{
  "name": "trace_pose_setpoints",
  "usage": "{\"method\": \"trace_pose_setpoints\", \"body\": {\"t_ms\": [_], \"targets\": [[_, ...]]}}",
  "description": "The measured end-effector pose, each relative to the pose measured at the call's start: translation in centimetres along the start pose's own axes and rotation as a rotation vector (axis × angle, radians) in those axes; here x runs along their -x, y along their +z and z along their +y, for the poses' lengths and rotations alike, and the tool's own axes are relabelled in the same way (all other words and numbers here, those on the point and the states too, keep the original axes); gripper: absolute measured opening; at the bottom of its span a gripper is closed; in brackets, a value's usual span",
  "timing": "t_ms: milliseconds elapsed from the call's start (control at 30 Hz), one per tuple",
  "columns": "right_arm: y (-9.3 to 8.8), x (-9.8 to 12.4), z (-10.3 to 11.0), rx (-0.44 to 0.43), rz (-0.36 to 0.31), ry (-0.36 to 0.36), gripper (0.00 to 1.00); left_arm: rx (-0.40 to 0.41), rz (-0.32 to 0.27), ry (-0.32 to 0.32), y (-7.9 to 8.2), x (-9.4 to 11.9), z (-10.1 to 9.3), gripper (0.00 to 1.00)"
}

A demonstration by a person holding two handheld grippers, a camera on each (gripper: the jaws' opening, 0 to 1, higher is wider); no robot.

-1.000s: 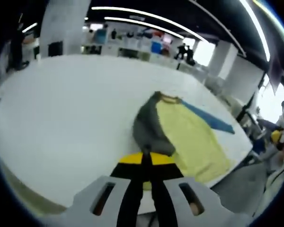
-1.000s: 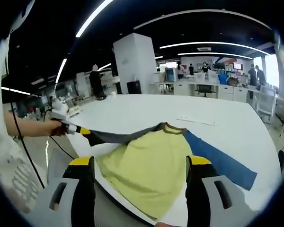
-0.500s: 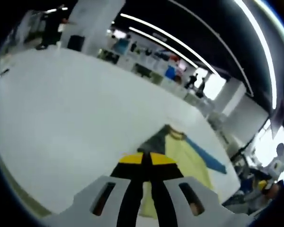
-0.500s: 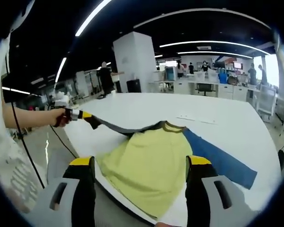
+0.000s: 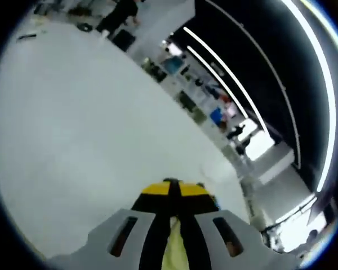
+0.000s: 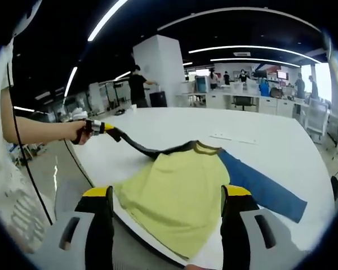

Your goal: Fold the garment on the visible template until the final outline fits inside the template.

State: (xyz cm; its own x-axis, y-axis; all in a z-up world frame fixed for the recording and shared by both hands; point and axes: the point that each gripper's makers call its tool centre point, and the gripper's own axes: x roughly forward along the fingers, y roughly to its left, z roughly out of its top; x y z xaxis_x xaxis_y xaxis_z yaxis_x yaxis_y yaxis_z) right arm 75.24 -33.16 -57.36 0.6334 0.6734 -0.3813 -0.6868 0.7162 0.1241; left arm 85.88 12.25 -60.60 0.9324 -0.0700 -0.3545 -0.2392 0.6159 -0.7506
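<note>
The garment has a yellow body [image 6: 174, 188], a blue sleeve [image 6: 262, 190] and a dark grey sleeve [image 6: 143, 151]. It lies on the white table [image 6: 259, 132], with its hem hanging over the near edge. In the right gripper view, my left gripper [image 6: 103, 128], held in a hand [image 6: 79, 132], is shut on the grey sleeve's end and holds it stretched up and out to the left. In the left gripper view, my left gripper [image 5: 172, 188] has its jaws together, with a strip of yellow cloth [image 5: 170, 256] below them. My right gripper [image 6: 168, 196] stands open just before the hem, touching nothing.
A faint flat mark [image 6: 232, 140] lies on the table beyond the garment. A white pillar [image 6: 160, 70], desks and several people stand far behind. The floor [image 6: 50, 174] drops away to the left of the table edge. Wide bare tabletop [image 5: 84, 118] spreads ahead of the left gripper.
My left gripper has lifted the grey sleeve higher and pulled it further out, off the table. Its view has tilted up, away from the garment. The right gripper stays still.
</note>
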Motion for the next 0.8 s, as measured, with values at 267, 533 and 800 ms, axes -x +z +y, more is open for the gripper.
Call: {"method": "trace_pose_setpoints", "body": {"t_ms": [267, 533, 800], "targets": [[-0.2, -1.0, 0.5, 0.002, 0.019, 0.016, 0.78, 0.283, -0.089, 0.026, 1.1, -1.1, 3.1, 0.00], [-0.2, -1.9, 1.3, 0.023, 0.034, 0.045, 0.78, 0.467, -0.162, 0.052, 1.7, -2.0, 5.6, 0.00], [-0.4, -2.2, 1.6, 0.027, 0.045, 0.061, 0.78, 0.721, -0.303, 0.109, 3.0, -2.3, 9.5, 0.00]]}}
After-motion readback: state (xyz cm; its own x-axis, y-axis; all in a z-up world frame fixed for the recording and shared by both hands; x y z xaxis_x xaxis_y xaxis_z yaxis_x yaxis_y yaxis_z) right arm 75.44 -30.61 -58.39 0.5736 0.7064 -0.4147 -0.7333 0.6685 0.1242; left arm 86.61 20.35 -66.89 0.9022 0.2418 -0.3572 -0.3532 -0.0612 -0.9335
